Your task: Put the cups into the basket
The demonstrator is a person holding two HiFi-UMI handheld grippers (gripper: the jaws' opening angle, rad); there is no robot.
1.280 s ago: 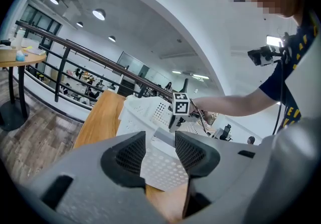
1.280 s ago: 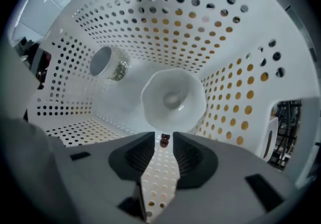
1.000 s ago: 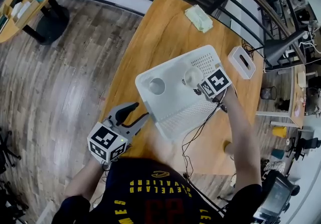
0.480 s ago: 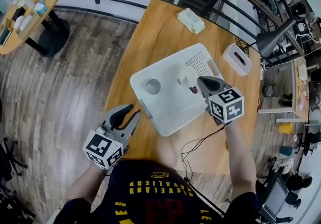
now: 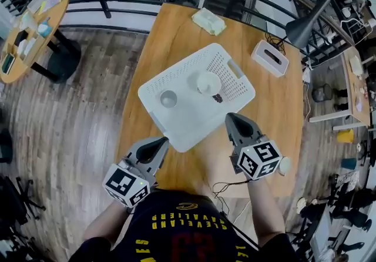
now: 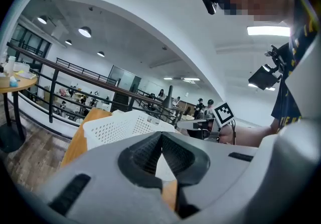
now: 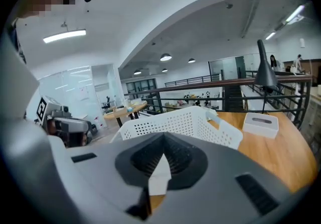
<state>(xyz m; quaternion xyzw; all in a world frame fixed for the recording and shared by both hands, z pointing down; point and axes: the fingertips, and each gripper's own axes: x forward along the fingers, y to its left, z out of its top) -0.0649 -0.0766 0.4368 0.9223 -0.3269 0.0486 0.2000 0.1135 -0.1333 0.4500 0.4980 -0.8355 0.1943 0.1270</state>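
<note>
A white perforated basket (image 5: 235, 91) lies on the wooden table (image 5: 276, 108). Inside it stand two white cups, one at the left (image 5: 168, 98) and one nearer the middle (image 5: 209, 83), with a small dark object (image 5: 217, 98) beside the second. My left gripper (image 5: 160, 144) hovers at the basket's near left corner; its jaws have just been closing and are shut with nothing between them. Over the basket's near right edge, my right gripper (image 5: 231, 118) is shut and empty. The basket wall (image 6: 115, 126) (image 7: 185, 120) fills both gripper views beyond the shut jaws (image 6: 161, 142) (image 7: 163, 143).
A white tissue box (image 5: 269, 58) (image 7: 260, 123) and a black lamp (image 5: 305, 23) stand at the table's far right. A pale green packet (image 5: 209, 21) lies at the far edge. A thin cable (image 5: 226, 187) trails over the near edge. A railing and a round table (image 5: 32, 26) are beyond.
The right gripper has let go of the cup in the basket, pulled back toward me and shut. The left gripper has shut and moved up to the basket's near corner.
</note>
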